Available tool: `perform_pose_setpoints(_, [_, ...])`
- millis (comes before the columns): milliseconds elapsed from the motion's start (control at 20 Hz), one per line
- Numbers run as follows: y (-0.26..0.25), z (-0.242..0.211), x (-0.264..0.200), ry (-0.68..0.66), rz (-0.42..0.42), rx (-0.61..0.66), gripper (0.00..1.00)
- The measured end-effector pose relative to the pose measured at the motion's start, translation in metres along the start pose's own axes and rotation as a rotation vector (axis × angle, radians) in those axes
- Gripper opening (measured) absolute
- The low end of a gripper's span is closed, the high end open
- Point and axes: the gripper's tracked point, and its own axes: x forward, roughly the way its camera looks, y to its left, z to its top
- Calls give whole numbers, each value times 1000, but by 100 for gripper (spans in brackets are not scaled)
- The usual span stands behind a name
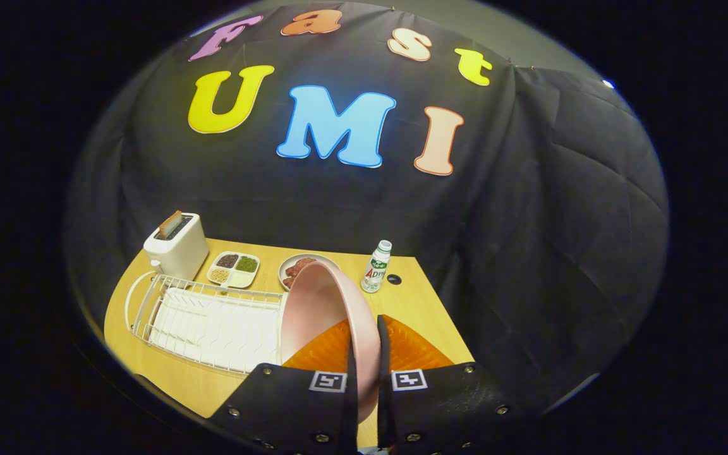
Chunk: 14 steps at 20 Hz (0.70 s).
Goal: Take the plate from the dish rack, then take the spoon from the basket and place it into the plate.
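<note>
A hand-held gripper (364, 373) is hanging above the near edge of a wooden desk (181, 379), fingers nearly closed and pinching the rim of a pink plate (323, 303) between them. The plate is standing on edge, tilted, its hollow face turned toward the dish rack (212, 325) – likely held by the rim because that's how it sat in the rack slots.

The white wire rack is lying along the desk's left side w/ a white ribbed tray inside, no dishes in it. Just under the fingers an orange basket (414, 347) is sitting at the near right edge; its contents are hidden by the plate and fingers, so the spoon can't be made out.

Along the far edge: a white toaster (177, 246) w/ a slice sticking up at the far left corner, then a small divided dish (233, 268) of grains, a plate of food (297, 265) partly behind the pink plate, and a small bottle (376, 265).

Judging by this, step one – lifting the plate out – looks done; it's not yet set down, and the spoon comes after.
</note>
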Motion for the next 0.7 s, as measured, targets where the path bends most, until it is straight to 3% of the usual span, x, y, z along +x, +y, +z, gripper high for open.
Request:
perform_pose_setpoints(450, [18, -112, 9, 170, 386, 162, 12])
perform_pose_setpoints(700, [38, -171, 22, 278, 506, 247, 12])
